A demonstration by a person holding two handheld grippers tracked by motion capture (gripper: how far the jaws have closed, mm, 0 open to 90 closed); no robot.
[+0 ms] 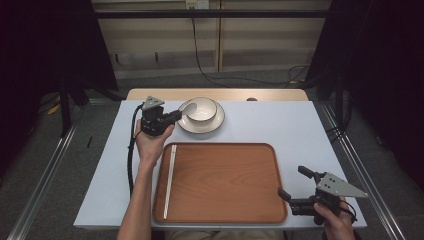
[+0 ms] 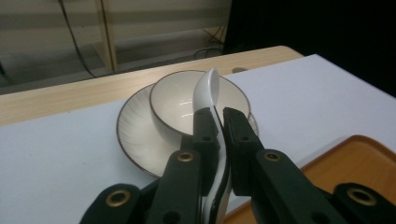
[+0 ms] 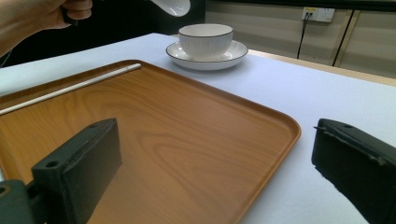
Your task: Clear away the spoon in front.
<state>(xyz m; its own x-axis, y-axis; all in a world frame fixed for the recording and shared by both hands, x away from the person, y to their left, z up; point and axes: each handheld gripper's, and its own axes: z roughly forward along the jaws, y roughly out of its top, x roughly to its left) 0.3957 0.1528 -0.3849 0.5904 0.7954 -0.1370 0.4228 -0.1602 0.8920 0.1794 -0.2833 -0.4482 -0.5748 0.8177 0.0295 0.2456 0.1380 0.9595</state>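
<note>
left gripper (image 1: pixel 176 117), at the left of the high view, was clenched on the handle of a white spoon (image 2: pixel 208 95), whose bowl end stood out past the jaws and hung above the near rim of the white bowl (image 1: pixel 202 109). seen along the left gripper's own jaws, the spoon was held on edge, its tip over the bowl's hollow and apparently clear of it. the bowl sat on a ribbed saucer (image 1: pixel 218 123) at the far middle of the counter (image 1: pixel 300 125). nearer the person lay a wooden tray (image 1: pixel 225 182), with a pair of pale chopsticks (image 1: pixel 170 180) laid lengthwise along its left edge; the rest of the tray was bare. right gripper (image 1: pixel 295 187), at the lower right off the tray's corner, was released, its jaws wide apart with nothing between them. step in hand, as judged: carrying the spoon to the bowl, nearly at the point of delivery. next move, as judged: lowering the spoon until it rested inside the bowl, tilted so the handle leaned on the rim, then easing the jaws apart gently, since a smooth spoon could slide or tip the light bowl on its saucer.
</note>
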